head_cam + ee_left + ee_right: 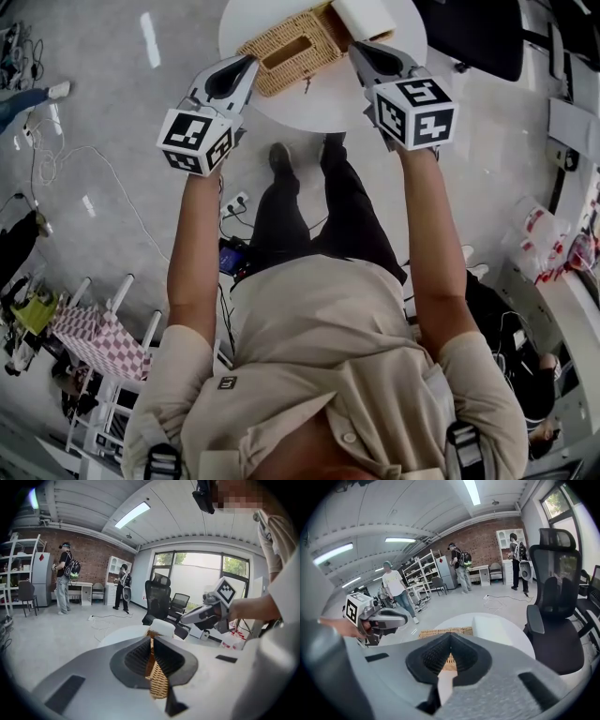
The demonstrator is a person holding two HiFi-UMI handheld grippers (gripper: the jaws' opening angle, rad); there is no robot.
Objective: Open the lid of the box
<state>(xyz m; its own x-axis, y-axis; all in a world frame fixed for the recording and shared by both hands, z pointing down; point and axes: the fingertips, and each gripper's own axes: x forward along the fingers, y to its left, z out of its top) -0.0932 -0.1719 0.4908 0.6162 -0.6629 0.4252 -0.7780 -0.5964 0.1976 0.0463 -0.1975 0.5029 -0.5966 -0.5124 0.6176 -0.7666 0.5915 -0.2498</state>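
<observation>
Head view shows white block (362, 15) beside wicker box (314, 42) on table (319, 108).

Rough woven wicker box (319, 47) on a smooth, matt white table (319, 112), perhaps laminate.

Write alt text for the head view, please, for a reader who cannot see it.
Seen from above, a person holds the left gripper and right gripper at opposite ends of a wicker box on a round white table. A white block lies beside the box.
</observation>
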